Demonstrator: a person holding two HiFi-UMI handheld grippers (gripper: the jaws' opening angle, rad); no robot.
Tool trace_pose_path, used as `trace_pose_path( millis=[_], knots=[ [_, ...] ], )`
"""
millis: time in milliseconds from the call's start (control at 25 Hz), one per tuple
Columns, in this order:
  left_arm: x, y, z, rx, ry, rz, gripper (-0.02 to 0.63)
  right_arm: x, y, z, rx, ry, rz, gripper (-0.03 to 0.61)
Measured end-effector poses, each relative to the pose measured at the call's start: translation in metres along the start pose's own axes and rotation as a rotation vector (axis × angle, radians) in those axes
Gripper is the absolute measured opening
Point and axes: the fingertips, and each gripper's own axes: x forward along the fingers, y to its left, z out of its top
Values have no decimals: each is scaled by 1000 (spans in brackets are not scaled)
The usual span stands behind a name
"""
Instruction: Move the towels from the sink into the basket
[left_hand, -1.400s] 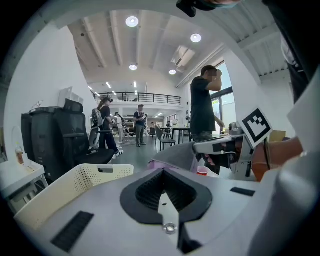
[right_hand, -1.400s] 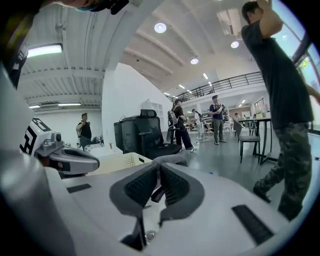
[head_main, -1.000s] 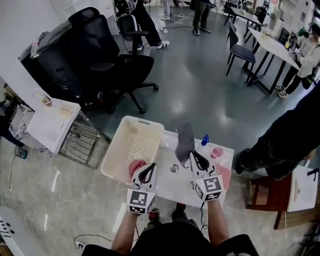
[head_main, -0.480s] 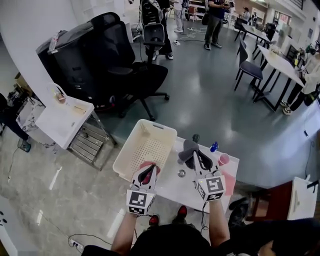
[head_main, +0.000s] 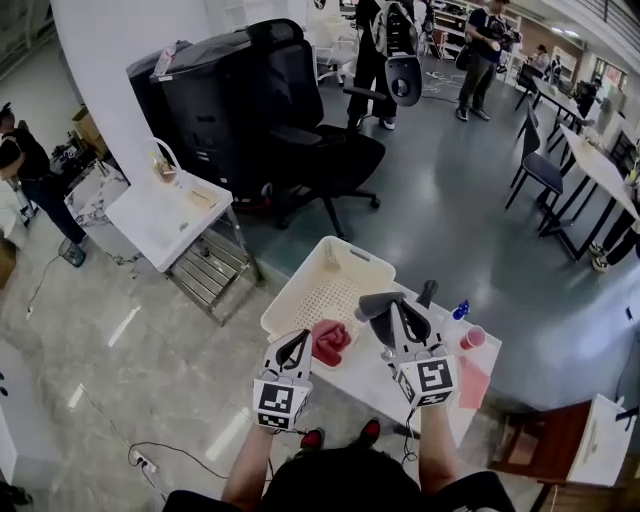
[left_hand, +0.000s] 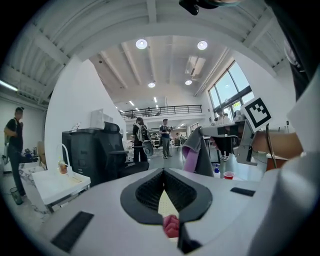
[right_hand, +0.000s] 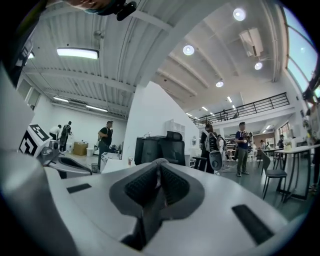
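1. The crumpled red cloth towel is off the sink, against the near right corner of the cream perforated plastic basket; whether it hangs over the rim or just beside it cannot be told.
2. The left tool is clenched on the red towel; in the left gripper view a red lump sits between its dark pads, with the basket's mesh showing through the gap behind.
3. The grey cloth towel with a lilac inner face is lifted too; it drapes from the tip of the right tool, close to the basket's right rim.
4. The right tool is clenched on the grey towel; a dark fold runs down between its pads in the right gripper view.
5. The basket rests at the left end of the white surface, touching it.
6. Right of the grey towel stand a black upright spout, a small blue bottle and a red plastic cup; a flat pink cloth lies at the surface's right edge.
7. Beyond the basket are a black office chair, a white side table with a wire rack under it, and people standing well apart on the grey floor.
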Motion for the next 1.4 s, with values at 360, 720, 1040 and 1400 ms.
trace_pose_path(
  millis=[360,720,1040,1400],
  knots=[
    [-44,57,-16,-15,17,160,8,47,55,16,-6,-44,131,44],
    [-81,90,-26,-43,23,283,8,78,97,23,-2,-59,235,44],
    [-90,102,-34,-67,35,324,8,92,115,6,8,-17,279,44],
    [-84,92,-48,-91,59,292,6,85,116,-43,43,88,264,44]
  ],
)
